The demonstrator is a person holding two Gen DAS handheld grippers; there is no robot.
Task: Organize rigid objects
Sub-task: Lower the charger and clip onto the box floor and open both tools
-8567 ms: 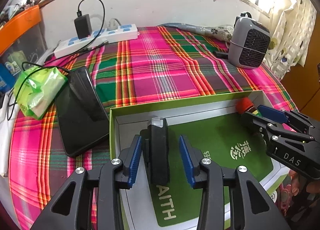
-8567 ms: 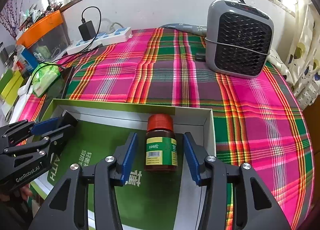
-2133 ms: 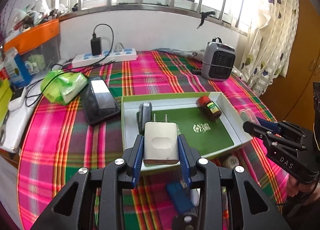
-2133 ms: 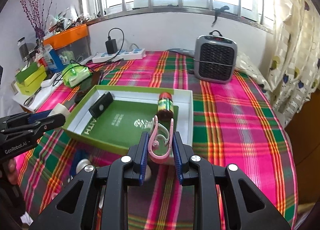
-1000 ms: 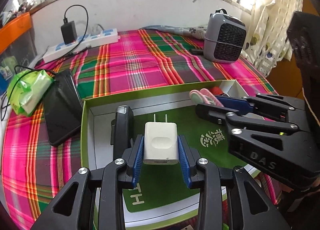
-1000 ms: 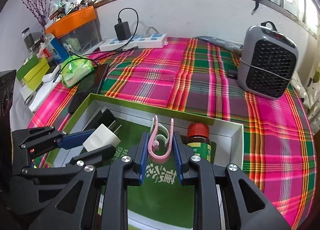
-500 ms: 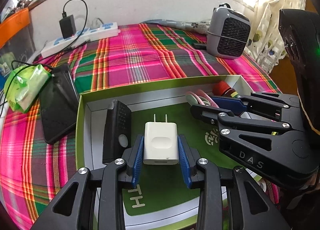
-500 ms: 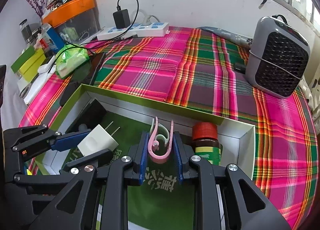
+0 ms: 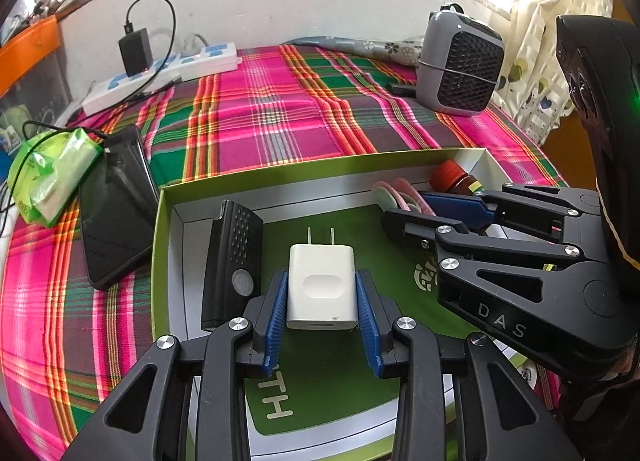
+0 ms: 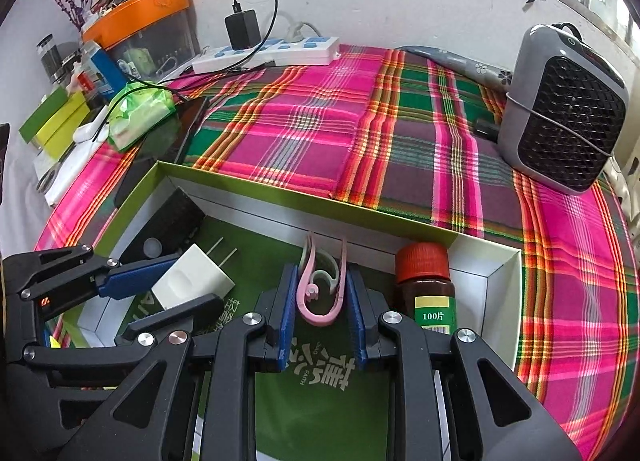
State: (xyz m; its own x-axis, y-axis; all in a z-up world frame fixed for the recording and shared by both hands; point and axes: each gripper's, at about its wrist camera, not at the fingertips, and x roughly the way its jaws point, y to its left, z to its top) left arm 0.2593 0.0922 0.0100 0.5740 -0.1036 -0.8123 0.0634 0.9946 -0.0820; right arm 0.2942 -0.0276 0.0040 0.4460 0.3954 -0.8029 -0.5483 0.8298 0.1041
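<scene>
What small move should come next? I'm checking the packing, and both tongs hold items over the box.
Probably lower the left tongs slightly and release the white charger plug: it hangs over bare green box floor, beside the black remote.

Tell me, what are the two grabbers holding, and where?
Left gripper pinches the white charger plug by its two sides. Right gripper squeezes the pink clip across its outer arms.

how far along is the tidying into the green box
Done: the black device and red-capped bottle lie in the green box.
In hand: the left gripper holds the white charger, the right gripper the pink clip, both over the box.
Left: releasing both.
</scene>
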